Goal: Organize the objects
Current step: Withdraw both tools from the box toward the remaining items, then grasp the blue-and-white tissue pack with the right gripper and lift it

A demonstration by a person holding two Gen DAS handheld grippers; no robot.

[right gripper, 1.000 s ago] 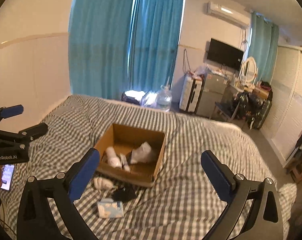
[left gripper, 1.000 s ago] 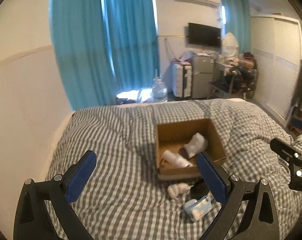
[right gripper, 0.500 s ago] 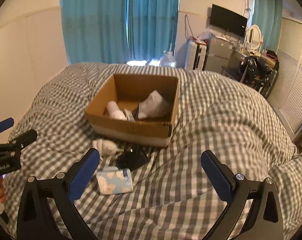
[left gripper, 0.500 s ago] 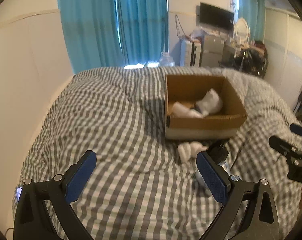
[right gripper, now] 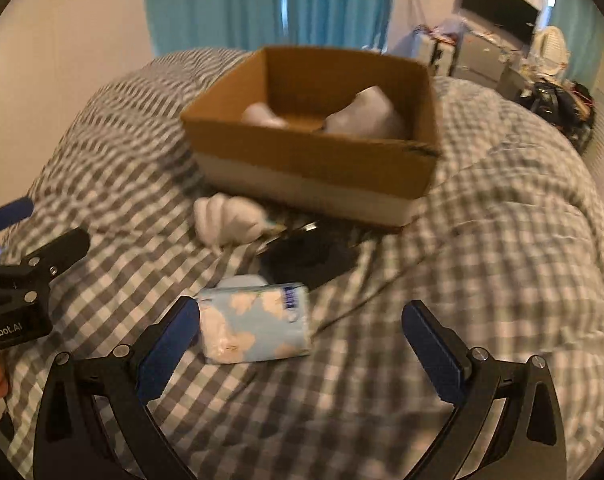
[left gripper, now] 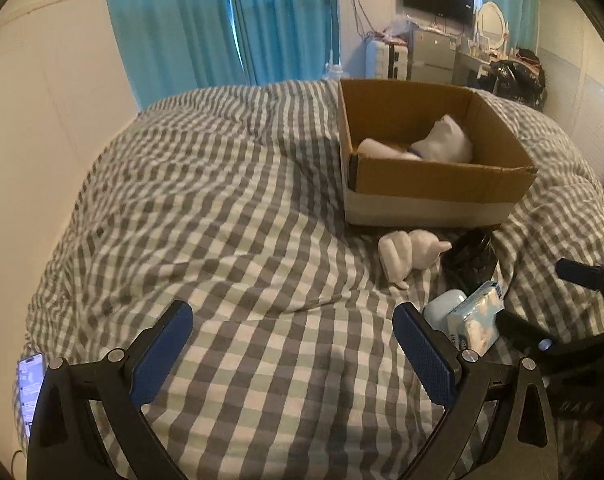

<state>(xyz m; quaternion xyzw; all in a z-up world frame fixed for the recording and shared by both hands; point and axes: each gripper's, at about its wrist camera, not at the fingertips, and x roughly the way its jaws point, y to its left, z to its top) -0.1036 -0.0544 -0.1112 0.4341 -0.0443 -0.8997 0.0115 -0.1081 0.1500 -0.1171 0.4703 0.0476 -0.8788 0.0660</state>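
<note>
Just ahead of the right claw [right gripper: 299,344], on the checked bedcover [left gripper: 229,240], lies the tissue pack [right gripper: 257,322], a soft blue packet printed with white clouds, and this is the relation the next move seems to turn on. The pack sits to the left of the claw's centre line, its near-left corner touching or just beside the left blue pad, while the right pad stands well apart from it over bare cover. Its long axis runs roughly across the claw's opening, left to right with a slight tilt, so a clean grasp would likely need the claw shifted left, and perhaps turned to take the shorter width. The right claw is spread wide and holds nothing. The left claw [left gripper: 293,354] is also spread wide and empty, hovering over bare checked cloth; from its view the tissue pack [left gripper: 476,322] lies off beyond its right pad, so the right hand's claw looks the nearer and better placed. Farther on, between the pack and the cardboard box [right gripper: 314,160], lie a dark object [right gripper: 302,254] and a white bundle of cloth [right gripper: 225,220], both still outside the box. The box already holds a few pale items, though the right view is blurred.
</note>
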